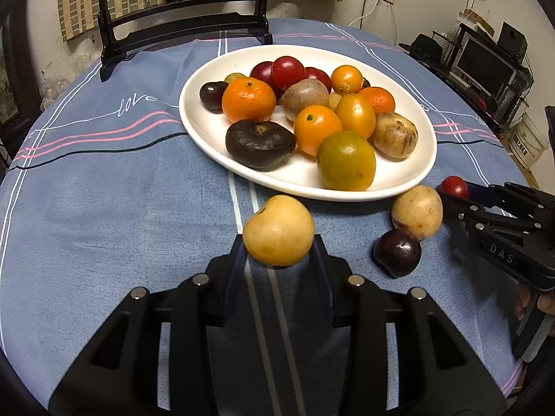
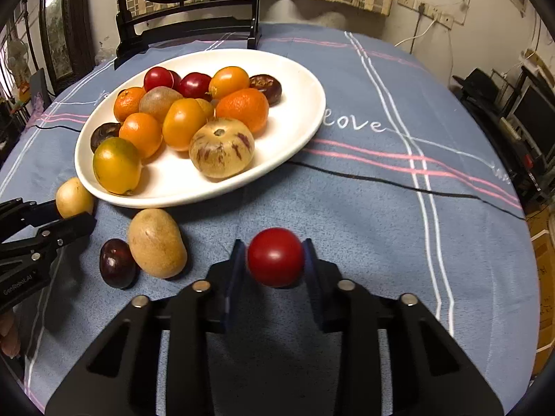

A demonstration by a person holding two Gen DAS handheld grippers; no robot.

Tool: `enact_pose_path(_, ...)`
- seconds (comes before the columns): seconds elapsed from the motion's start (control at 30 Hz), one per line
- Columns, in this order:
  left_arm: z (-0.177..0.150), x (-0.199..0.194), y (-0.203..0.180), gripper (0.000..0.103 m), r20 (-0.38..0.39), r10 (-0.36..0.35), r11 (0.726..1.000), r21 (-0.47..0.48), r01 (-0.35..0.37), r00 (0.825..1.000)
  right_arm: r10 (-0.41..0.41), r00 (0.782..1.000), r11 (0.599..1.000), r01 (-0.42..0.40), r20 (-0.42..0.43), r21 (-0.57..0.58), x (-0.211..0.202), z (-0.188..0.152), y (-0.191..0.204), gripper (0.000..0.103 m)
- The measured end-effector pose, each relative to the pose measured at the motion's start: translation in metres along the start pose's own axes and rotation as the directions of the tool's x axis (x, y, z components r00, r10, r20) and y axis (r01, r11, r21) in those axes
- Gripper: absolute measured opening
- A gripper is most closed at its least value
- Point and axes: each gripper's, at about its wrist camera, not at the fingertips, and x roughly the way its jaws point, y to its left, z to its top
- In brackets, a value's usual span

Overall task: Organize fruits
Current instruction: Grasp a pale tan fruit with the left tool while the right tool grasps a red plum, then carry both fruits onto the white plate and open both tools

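Observation:
My left gripper (image 1: 277, 242) is shut on a round yellow fruit (image 1: 278, 230), held just in front of the white plate (image 1: 194, 121). The plate is heaped with several orange, red, brown and dark fruits. My right gripper (image 2: 274, 246) is shut on a small red fruit (image 2: 275, 256) over the blue cloth, to the right of the plate (image 2: 298, 131). A tan oval fruit (image 2: 156, 242) and a dark purple fruit (image 2: 117, 262) lie loose on the cloth between the two grippers. In the left wrist view the right gripper (image 1: 447, 196) shows at the right edge with the red fruit (image 1: 453, 187).
A dark wooden mirror stand (image 1: 180, 31) rises behind the plate at the table's far edge. A thin black cable (image 2: 381, 180) runs across the cloth to the right. Shelves with a monitor (image 1: 485, 66) stand beyond the table on the right.

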Motion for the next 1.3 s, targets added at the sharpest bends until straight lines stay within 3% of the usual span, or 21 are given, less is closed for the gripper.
enact_pose_path(0.47, 0.002, 0.003, -0.002, 0.039, -0.001, 0.015, 1.0, 0.014, -0.014, 1.0, 0.068, 0.996, 0.997, -0.069, 0.055, 0.018, -0.041, -0.029, -0.005, 0.031)
enact_pose_path(0.8, 0.007, 0.007, -0.005, 0.039, 0.013, 0.045, 0.999, 0.018, -0.045, 0.999, 0.102, 0.993, 0.995, -0.102, 0.063, 0.004, -0.048, -0.036, 0.002, 0.031)
enact_pose_path(0.9, 0.005, -0.007, 0.0, 0.039, 0.046, 0.03, 0.999, -0.018, -0.029, 0.998, 0.107, 0.992, 0.994, -0.107, 0.069, 0.003, -0.051, -0.037, 0.002, 0.032)
enact_pose_path(1.3, 0.018, -0.052, -0.015, 0.04, 0.114, 0.014, 0.998, 0.057, -0.021, 0.993, 0.125, 0.982, 0.992, -0.122, 0.143, -0.031, -0.071, -0.013, 0.009, 0.032)
